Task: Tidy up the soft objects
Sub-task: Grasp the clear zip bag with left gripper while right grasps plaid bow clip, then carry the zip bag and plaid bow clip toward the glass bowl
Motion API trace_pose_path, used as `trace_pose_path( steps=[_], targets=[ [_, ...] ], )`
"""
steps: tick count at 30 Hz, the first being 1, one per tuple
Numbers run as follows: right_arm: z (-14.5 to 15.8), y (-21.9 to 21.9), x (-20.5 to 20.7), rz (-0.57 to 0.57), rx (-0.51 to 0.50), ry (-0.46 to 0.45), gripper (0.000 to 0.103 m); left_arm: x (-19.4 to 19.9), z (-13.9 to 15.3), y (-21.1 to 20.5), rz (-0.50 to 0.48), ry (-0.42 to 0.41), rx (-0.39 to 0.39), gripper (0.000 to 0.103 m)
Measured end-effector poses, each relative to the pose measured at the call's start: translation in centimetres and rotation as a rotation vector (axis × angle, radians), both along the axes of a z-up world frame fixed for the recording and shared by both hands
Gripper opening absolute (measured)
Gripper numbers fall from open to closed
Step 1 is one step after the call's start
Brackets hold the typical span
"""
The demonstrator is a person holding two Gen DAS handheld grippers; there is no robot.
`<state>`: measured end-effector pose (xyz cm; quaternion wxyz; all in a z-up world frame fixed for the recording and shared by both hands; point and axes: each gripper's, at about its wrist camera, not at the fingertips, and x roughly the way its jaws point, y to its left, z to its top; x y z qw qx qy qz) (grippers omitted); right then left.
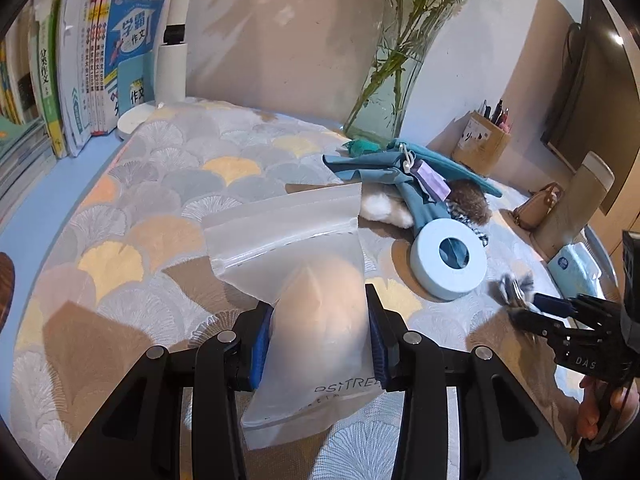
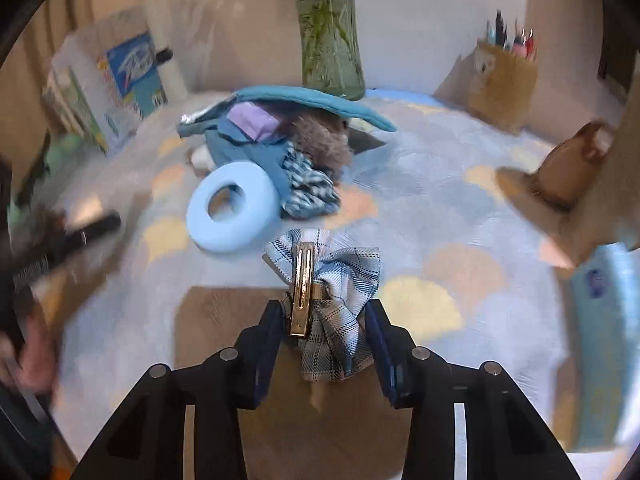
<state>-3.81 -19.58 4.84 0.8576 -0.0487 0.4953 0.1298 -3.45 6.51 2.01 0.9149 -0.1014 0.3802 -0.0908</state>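
Observation:
In the left wrist view my left gripper (image 1: 320, 344) is shut on a frosted zip bag (image 1: 296, 240) with a peach soft object (image 1: 320, 304) inside; the bag's top leans away over the patterned mat. My right gripper (image 2: 324, 320) is shut on a blue plaid bow (image 2: 344, 280) with a gold clip (image 2: 303, 288). It also shows at the right edge as the right gripper (image 1: 520, 304). Behind lies a pile: teal cloth (image 2: 320, 100), a purple piece (image 2: 256, 120), a brown fuzzy thing (image 2: 320, 140), a plaid scrunchie (image 2: 308, 188) and a light blue ring (image 2: 232, 212).
A glass vase (image 1: 392, 92) with stems stands behind the pile. Books (image 1: 80, 80) line the left, beside a white cylinder (image 1: 172, 72). A pen holder (image 1: 484, 144), a small brown bag (image 1: 536, 206) and a tissue pack (image 1: 572, 264) sit at the right.

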Motion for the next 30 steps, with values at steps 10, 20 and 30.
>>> trace_pose_path(
  steps=[10,20,30],
  targets=[
    [-0.9,-2.9,0.5,-0.19,0.186,0.054,0.09,-0.1,0.1,-0.2,-0.006,-0.008,-0.001,0.038],
    [-1.0,-0.3,0.3,-0.183,-0.006,0.011,0.072,0.2,-0.2,-0.2,0.006,0.017,0.005,0.038],
    [3.5,-0.2,-1.7,-0.059,0.172,-0.069,0.026,-1.1,4.7,-4.7,-0.114,-0.061,0.036,0.037]
  ],
)
